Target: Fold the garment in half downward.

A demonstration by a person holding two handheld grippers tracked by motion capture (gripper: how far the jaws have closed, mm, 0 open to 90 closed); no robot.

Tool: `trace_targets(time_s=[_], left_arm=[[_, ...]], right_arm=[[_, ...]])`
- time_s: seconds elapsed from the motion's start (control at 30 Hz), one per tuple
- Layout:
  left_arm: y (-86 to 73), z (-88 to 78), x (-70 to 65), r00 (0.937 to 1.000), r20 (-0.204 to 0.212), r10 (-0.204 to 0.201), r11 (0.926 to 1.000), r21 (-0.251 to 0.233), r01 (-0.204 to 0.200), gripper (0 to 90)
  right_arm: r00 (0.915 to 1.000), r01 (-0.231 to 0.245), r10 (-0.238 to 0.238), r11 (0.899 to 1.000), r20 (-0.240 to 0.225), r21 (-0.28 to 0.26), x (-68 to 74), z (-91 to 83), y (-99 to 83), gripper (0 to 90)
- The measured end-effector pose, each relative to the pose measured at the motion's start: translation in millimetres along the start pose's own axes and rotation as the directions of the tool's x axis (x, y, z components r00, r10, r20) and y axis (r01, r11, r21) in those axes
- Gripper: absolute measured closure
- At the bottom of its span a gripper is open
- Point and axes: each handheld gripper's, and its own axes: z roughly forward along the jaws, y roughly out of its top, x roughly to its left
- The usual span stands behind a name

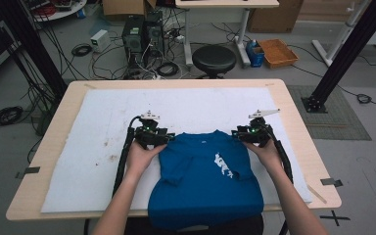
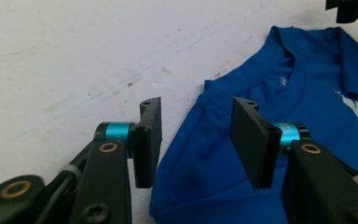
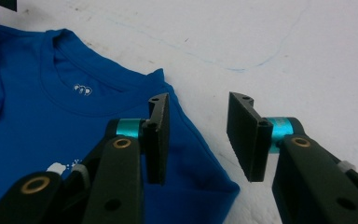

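Note:
A blue T-shirt (image 1: 205,181) with a white print lies face up on the white mat (image 1: 103,112), its sleeves folded inward and its hem hanging over the near table edge. My left gripper (image 1: 165,138) is low at the shirt's left shoulder. In the left gripper view its jaws (image 2: 197,102) stand apart over the shoulder edge of the shirt (image 2: 317,93), with the pads off the cloth. My right gripper (image 1: 236,134) is at the other shoulder. Its jaws (image 3: 199,98) are open over the shoulder corner of the shirt (image 3: 37,116); one pad is above the fabric, the other above bare mat.
The mat has brown stains (image 1: 110,157) at its left. It covers a wooden table (image 1: 54,127). Beyond the far edge stand a black stool (image 1: 214,58), computer towers (image 1: 142,34) amid floor cables, and an orange tray (image 1: 277,52). Black frame posts (image 1: 342,58) stand at both sides.

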Motion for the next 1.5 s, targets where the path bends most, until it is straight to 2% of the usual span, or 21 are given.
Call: trace_targets(time_s=[0.2,0.3,0.43,0.53,0.57,0.63,0.67,0.7,0.77,0.87,0.93,1.07,1.13,1.2,1.23,1.37,1.43,1.5], left_arm=[[-1.3,6.6,4.4,1.0000,-0.008,0.005,0.9975,0.070,-0.004,55.0],[-1.6,7.9,2.9,0.9999,0.003,0.011,0.9967,0.080,-0.011,55.0],[-1.5,14.1,1.5,0.9999,-0.009,0.013,0.9941,0.108,-0.012,56.3],[-0.3,15.1,-2.5,0.9981,-0.041,0.046,0.9917,0.122,-0.040,58.2],[-0.2,14.7,-3.7,0.9968,-0.054,0.060,0.9904,0.128,-0.052,61.3],[-0.3,14.4,-5.1,0.9951,-0.065,0.074,0.9888,0.134,-0.065,69.0],[-0.4,14.4,-5.7,0.9950,-0.064,0.077,0.9885,0.135,-0.068,71.7],[-0.6,14.5,-7.0,0.9944,-0.061,0.086,0.9873,0.139,-0.077,76.8],[-2.0,14.8,-10.2,0.9923,-0.061,0.108,0.9859,0.135,-0.099,82.6],[-2.6,15.2,-11.9,0.9909,-0.065,0.118,0.9855,0.130,-0.109,86.2],[-2.6,14.9,-10.3,0.9930,-0.059,0.102,0.9875,0.127,-0.094,86.7],[0.3,15.8,-7.4,0.9901,-0.076,0.118,0.9867,0.121,-0.108,87.3],[4.6,16.4,-3.9,0.9911,-0.078,0.108,0.9895,0.105,-0.099,87.4],[11.7,17.8,2.1,0.9929,-0.077,0.091,0.9918,0.097,-0.084,87.4],[15.2,18.5,4.5,0.9928,-0.078,0.090,0.9923,0.092,-0.083,87.4],[30.1,21.0,11.7,0.9894,-0.092,0.113,0.9924,0.061,-0.107,87.4],[36.7,20.7,15.9,0.9881,-0.097,0.119,0.9926,0.034,-0.116,87.4],[40.9,19.3,19.7,0.9899,-0.092,0.108,0.9942,0.011,-0.107,87.4]], right_arm=[[0.9996,0.023,-0.024,0.998,0.017,0.062,0.8,12.8,-1.9,60.2],[0.9995,0.023,-0.024,0.998,0.021,0.056,0.7,14.3,-1.9,60.2],[0.9994,0.029,-0.030,0.997,0.017,0.068,2.1,19.5,-1.5,60.3],[0.9980,0.056,-0.058,0.994,0.025,0.097,5.4,25.1,1.0,61.1],[0.9968,0.070,-0.074,0.993,0.031,0.099,6.6,26.1,1.8,61.9],[0.9951,0.088,-0.092,0.990,0.036,0.108,7.8,26.7,3.1,66.8],[0.9943,0.095,-0.100,0.989,0.038,0.112,8.6,26.4,3.3,73.7],[0.9935,0.109,-0.112,0.987,0.020,0.114,9.2,26.2,3.3,80.6],[0.9904,0.134,-0.137,0.983,0.015,0.122,12.8,25.6,3.3,87.9],[0.9870,0.156,-0.160,0.981,0.018,0.117,15.7,25.4,3.8,88.7],[0.9885,0.148,-0.150,0.984,0.018,0.101,14.9,24.5,4.2,88.9],[0.9917,0.128,-0.128,0.990,0.010,0.057,10.5,21.4,7.5,89.1],[0.9928,0.119,-0.120,0.992,0.009,0.052,8.1,22.5,12.4,89.1],[0.9929,0.118,-0.118,0.992,0.010,0.042,6.6,24.2,17.6,89.1],[0.9940,0.109,-0.109,0.994,0.009,0.017,5.1,24.7,21.1,89.1],[0.9952,0.095,-0.095,0.995,0.021,-0.002,-2.4,29.5,34.6,89.1],[0.9973,0.072,-0.071,0.997,0.017,-0.017,-6.8,30.0,38.9,89.1],[0.9978,0.062,-0.062,0.998,0.023,-0.023,-11.3,29.5,42.2,89.1]])
